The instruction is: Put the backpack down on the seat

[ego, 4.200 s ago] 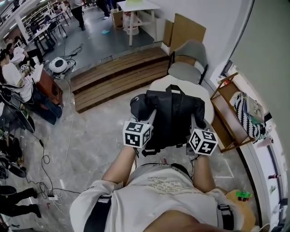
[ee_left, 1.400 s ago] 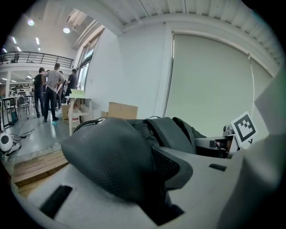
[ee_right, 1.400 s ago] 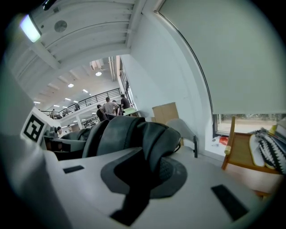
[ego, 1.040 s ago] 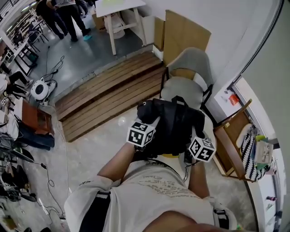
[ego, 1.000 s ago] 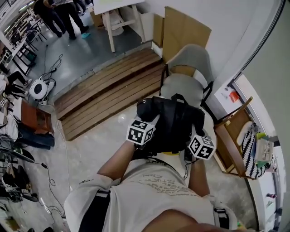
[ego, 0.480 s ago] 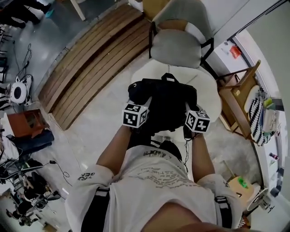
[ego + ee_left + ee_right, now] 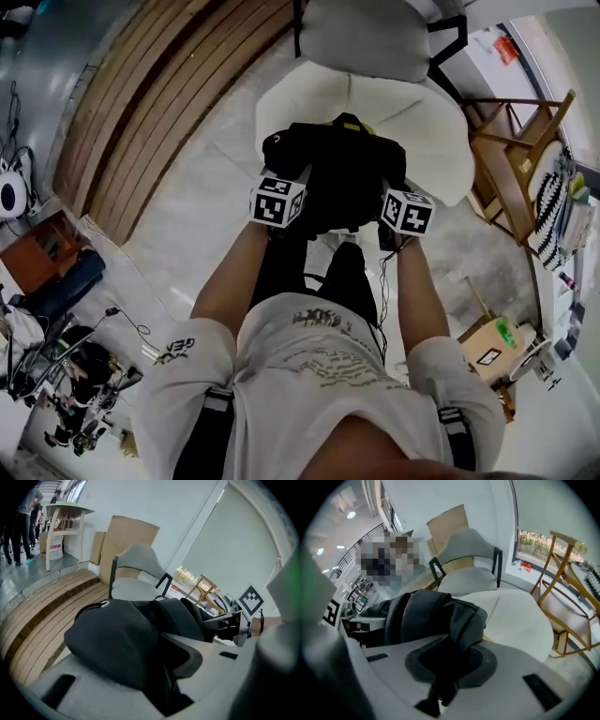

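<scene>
A black backpack (image 7: 342, 173) is held in front of the person, between the two hand-held grippers. From the head view it is seen over the near edge of the white round seat (image 7: 431, 122). Whether its bottom already touches the seat cannot be told from these views.

The left hand-held gripper (image 7: 298, 183) is clamped on the left side of the backpack. In the left gripper view a thick, padded black part of the backpack (image 7: 117, 644) fills the space between the two grey jaws, and these are pressed against it from both sides. The right hand-held gripper (image 7: 389, 187) is clamped on the right side. In the right gripper view a narrow fold of black fabric is squeezed between the jaws, which are almost together, and the rest of the backpack (image 7: 431, 616) rises above them.

The marker cube of each hand-held gripper is turned up toward the head camera.

Behind the seat (image 7: 520, 616) a grey chair (image 7: 366, 37) with a black frame is placed, just beside it. To the right of the seat a wooden rack (image 7: 511, 150) is seen, and to the left of it wooden steps (image 7: 141, 103) run across the floor. A cardboard sheet (image 7: 126, 541) is leaned on the wall behind the chair.
</scene>
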